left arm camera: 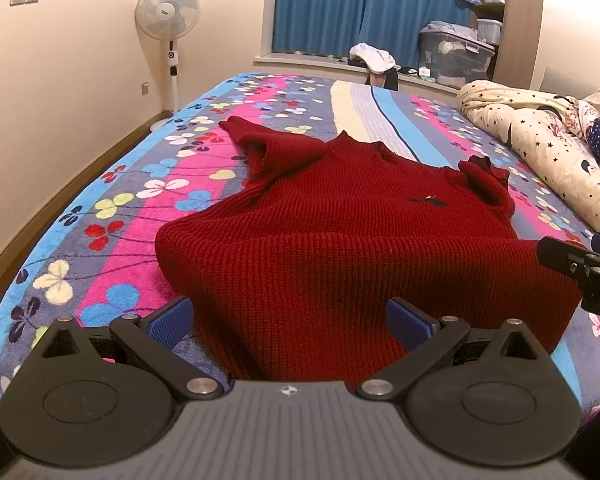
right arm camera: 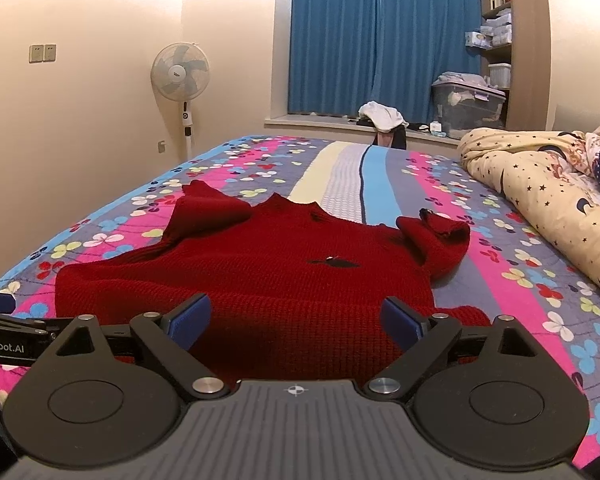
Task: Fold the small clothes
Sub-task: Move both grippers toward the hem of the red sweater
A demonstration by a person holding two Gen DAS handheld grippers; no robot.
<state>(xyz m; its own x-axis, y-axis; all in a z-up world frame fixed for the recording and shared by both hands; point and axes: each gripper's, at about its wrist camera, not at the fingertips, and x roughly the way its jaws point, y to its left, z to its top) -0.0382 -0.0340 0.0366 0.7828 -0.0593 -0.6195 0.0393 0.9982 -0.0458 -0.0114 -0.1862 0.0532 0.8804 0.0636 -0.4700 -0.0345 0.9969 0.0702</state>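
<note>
- A red sweater lies spread out on the bed, on top of a flowery blanket.
- Its neck points away toward the blue curtain. Its bottom edge is the near part, right by both grippers.
- The two sleeves are bunched up by the shoulders, one on each side. They are not laid flat.
- The left gripper sits low at the bottom edge. Its fingers are wide apart, with the sweater's cloth lying between them. They do not squeeze it.
- The right gripper is close beside it, at the same edge. Its fingers are also wide apart and are not pinching anything. The red cloth is between them too.
- I think no fold is made yet. The sweater looks open and whole, so this is the start of the job: getting hold of the bottom edge.
- Next, each gripper needs to close on the edge, one near each corner, and grab only the sweater, not the blanket under it.
- The knit is thick and soft, so it may sag or slip if the grab is too shallow.
- The messy sleeves may need tucking in before the sweater folds neatly.
</note>
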